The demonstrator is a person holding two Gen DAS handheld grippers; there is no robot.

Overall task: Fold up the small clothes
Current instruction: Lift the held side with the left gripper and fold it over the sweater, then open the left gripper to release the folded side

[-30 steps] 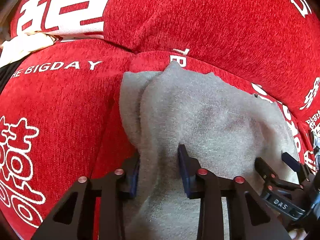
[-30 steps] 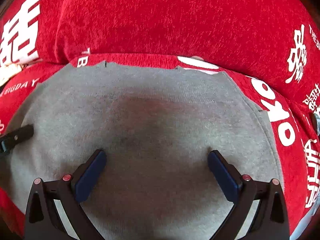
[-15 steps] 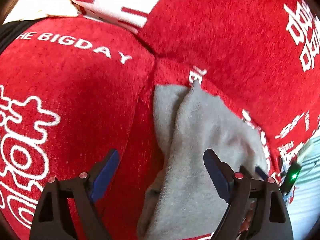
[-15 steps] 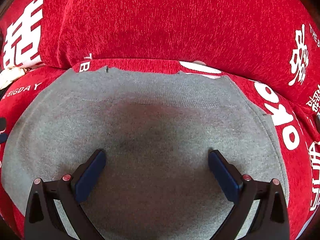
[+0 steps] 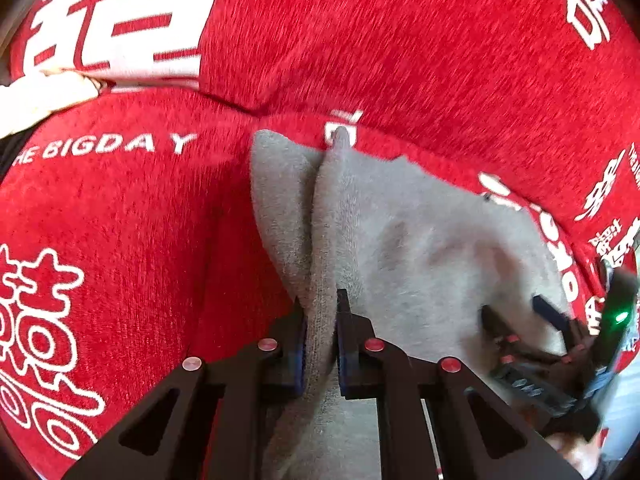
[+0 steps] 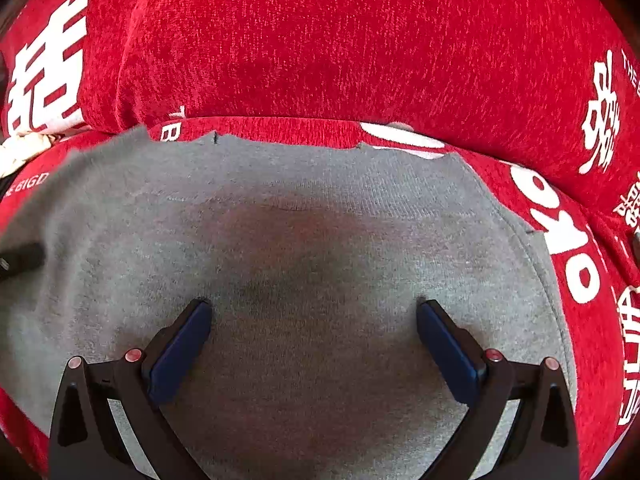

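A small grey knit garment (image 5: 420, 248) lies on a red sofa seat; in the right wrist view it (image 6: 312, 240) fills the middle. My left gripper (image 5: 320, 312) is shut on a raised fold at the garment's left edge. My right gripper (image 6: 314, 320) is open, its fingers spread wide and resting on the flat grey cloth. The right gripper also shows in the left wrist view (image 5: 532, 320) at the right. The left gripper's tip shows in the right wrist view (image 6: 20, 260) at the left edge.
The red sofa seat cushion (image 5: 120, 220) carries white lettering. The red back cushion (image 6: 340, 40) rises just behind the garment. A cream cloth (image 5: 36, 96) sits at the far left in the gap between the cushions.
My left gripper was shut on the fold, opened and drew back to the left, then came forward again and shut on the garment's left fold. The right gripper stayed put.
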